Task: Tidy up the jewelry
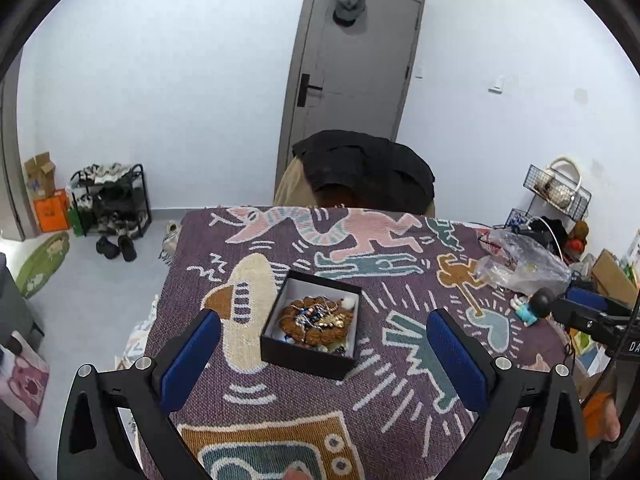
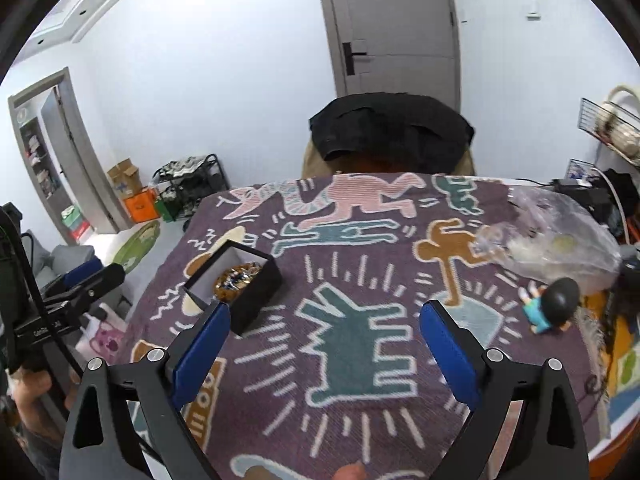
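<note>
A black box [image 1: 308,354] with a white lining stands open on the patterned tablecloth [image 1: 280,408]. It holds a heap of jewelry [image 1: 318,320]: brown beads, gold and blue pieces. My left gripper [image 1: 324,320] is open and empty, its blue pads either side of the box and nearer to me. In the right wrist view the box [image 2: 256,296] sits at the left, with the jewelry [image 2: 236,276] inside. My right gripper [image 2: 324,312] is open and empty over the cloth's middle, to the right of the box.
A clear plastic bag [image 1: 520,264] lies at the table's right; it also shows in the right wrist view [image 2: 560,240]. A small figurine [image 2: 552,308] with a dark round head lies beside it. A chair with a black jacket [image 1: 368,168] stands behind the table.
</note>
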The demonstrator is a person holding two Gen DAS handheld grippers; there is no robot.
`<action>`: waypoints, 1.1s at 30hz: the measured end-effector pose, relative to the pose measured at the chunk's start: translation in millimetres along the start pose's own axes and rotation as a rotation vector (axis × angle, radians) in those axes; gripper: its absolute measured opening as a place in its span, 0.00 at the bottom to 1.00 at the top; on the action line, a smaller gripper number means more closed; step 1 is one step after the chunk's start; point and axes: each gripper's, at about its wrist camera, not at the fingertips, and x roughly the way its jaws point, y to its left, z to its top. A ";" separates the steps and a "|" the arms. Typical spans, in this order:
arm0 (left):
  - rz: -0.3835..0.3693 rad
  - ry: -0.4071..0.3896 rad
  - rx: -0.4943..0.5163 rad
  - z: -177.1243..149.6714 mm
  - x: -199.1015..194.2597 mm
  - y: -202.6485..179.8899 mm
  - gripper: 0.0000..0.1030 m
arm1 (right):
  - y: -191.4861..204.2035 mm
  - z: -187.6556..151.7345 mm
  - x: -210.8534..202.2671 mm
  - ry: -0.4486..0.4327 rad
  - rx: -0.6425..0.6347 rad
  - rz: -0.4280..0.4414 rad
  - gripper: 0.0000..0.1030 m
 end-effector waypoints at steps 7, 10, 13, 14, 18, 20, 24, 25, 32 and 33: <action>0.020 -0.020 0.045 -15.7 -10.6 -20.2 1.00 | -21.8 -21.6 -21.6 -0.036 0.044 -0.023 1.00; 0.019 -0.029 0.060 -21.6 -15.5 -27.7 1.00 | -27.1 -29.5 -25.3 -0.036 0.058 -0.020 1.00; 0.019 -0.044 0.073 -28.0 -21.8 -35.3 1.00 | -30.7 -37.0 -30.8 -0.040 0.067 -0.010 1.00; 0.021 -0.047 0.076 -29.7 -23.4 -37.1 1.00 | -31.8 -39.0 -32.0 -0.039 0.071 -0.007 1.00; 0.028 -0.068 0.093 -36.6 -33.4 -44.7 1.00 | -33.7 -45.1 -38.3 -0.037 0.073 -0.006 1.00; 0.030 -0.079 0.094 -39.7 -38.7 -46.3 1.00 | -33.8 -47.0 -41.6 -0.039 0.065 -0.011 1.00; 0.019 -0.090 0.090 -43.6 -48.8 -49.0 1.00 | -33.2 -49.7 -47.8 -0.036 0.060 0.004 1.00; 0.019 -0.093 0.091 -43.9 -50.4 -49.5 1.00 | -33.1 -50.1 -49.9 -0.041 0.058 0.007 1.00; 0.026 -0.112 0.103 -43.9 -59.5 -51.4 1.00 | -33.2 -50.9 -59.0 -0.072 0.051 0.008 1.00; 0.025 -0.112 0.101 -44.0 -59.9 -51.3 1.00 | -33.6 -50.9 -59.4 -0.074 0.052 0.009 1.00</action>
